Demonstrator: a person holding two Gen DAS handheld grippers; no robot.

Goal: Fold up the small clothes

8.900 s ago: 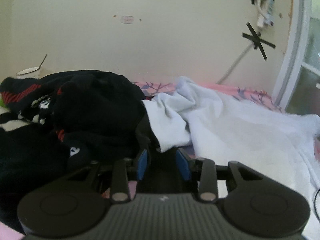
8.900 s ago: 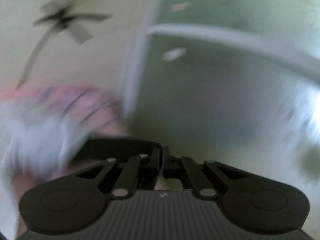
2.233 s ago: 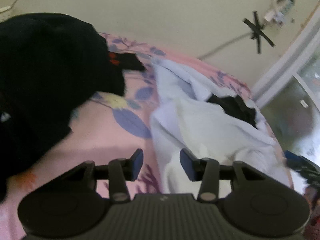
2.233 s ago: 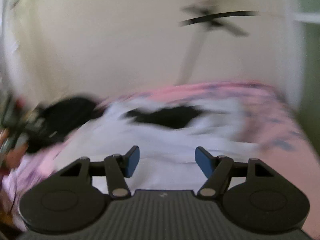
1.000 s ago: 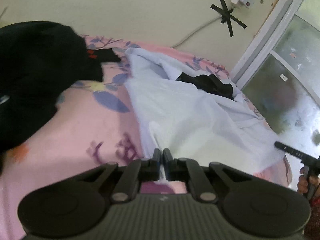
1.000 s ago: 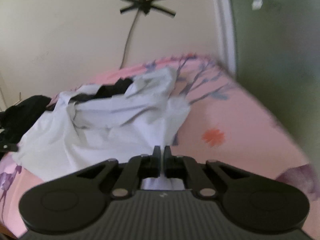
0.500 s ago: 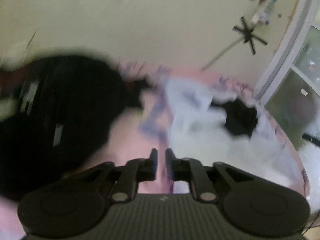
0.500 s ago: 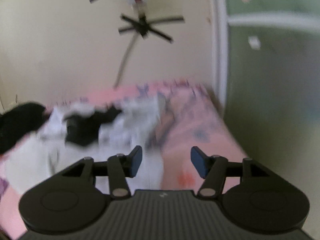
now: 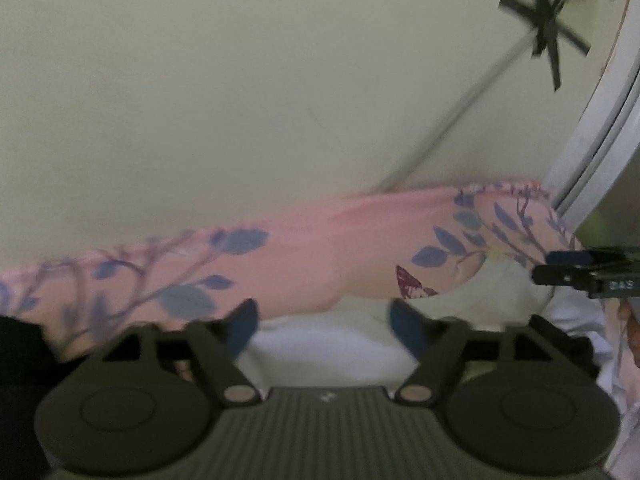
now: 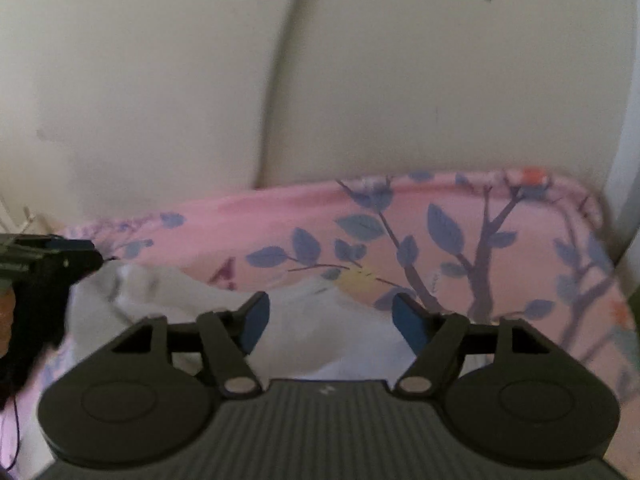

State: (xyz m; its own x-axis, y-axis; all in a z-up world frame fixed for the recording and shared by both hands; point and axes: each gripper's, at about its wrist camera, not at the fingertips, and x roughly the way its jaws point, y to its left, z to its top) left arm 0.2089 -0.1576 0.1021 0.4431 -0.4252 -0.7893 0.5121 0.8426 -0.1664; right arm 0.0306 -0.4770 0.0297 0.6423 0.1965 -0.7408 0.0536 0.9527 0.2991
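A white garment (image 9: 320, 344) lies on the pink floral bedsheet (image 9: 320, 248), right under my left gripper (image 9: 323, 322), which is open and empty above it. The same white garment (image 10: 320, 332) lies under my right gripper (image 10: 327, 316), also open and empty. The right gripper's tip (image 9: 580, 270) shows at the right edge of the left wrist view. The left gripper's tip (image 10: 52, 256) shows at the left edge of the right wrist view. Most of the garment is hidden behind the gripper bodies.
A dark pile of clothes (image 9: 20, 356) sits at the left edge. A cream wall (image 9: 280, 100) with a taped cable (image 9: 544, 36) stands close behind the bed. A white door frame (image 9: 600, 128) is at the right. The bed's far edge (image 10: 440, 184) is near.
Both grippers were shut on the white garment's edges one second ago. They have opened, let it go and moved toward the wall, now lower and closer over the garment.
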